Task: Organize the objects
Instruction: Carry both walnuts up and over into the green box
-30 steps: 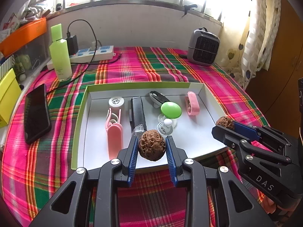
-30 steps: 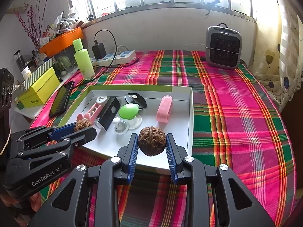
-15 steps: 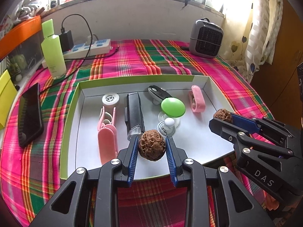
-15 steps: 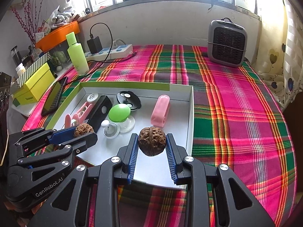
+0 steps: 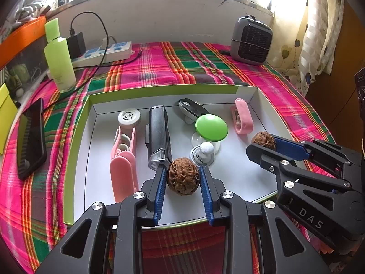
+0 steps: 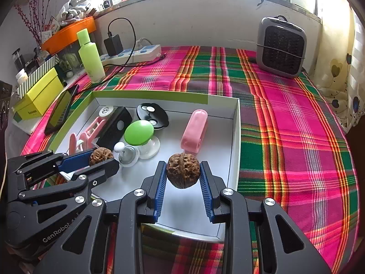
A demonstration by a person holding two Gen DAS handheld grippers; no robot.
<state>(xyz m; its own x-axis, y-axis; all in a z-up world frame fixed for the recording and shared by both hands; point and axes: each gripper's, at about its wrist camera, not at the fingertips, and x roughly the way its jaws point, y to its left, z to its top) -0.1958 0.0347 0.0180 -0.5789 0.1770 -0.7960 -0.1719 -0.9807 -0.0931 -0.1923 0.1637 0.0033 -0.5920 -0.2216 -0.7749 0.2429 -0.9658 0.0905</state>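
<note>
Two hand-held grippers hover side by side over the near edge of a shallow white tray with a lime-green rim, each clenched on a wrinkled brown walnut. The left gripper pinches its walnut between blue ribbed pads above the tray's near middle, just in front of a black oblong device with a clear end. To its right, the right gripper grips a second walnut above the tray's near right part, close to the right wall and just short of a pink clip. Inside the tray lie a green dome-topped gadget on a clear base, a small white knob on a round clear disc, a black oval fob, a white round disc and a long pink clip at the left. The tray sits on a pink, green and orange plaid cloth. On the cloth to the left lies a dark phone; farther back stand a lime-green bottle, a white power strip with a black charger plugged in, and, at the far right, a small grey heater below a bright window.
</note>
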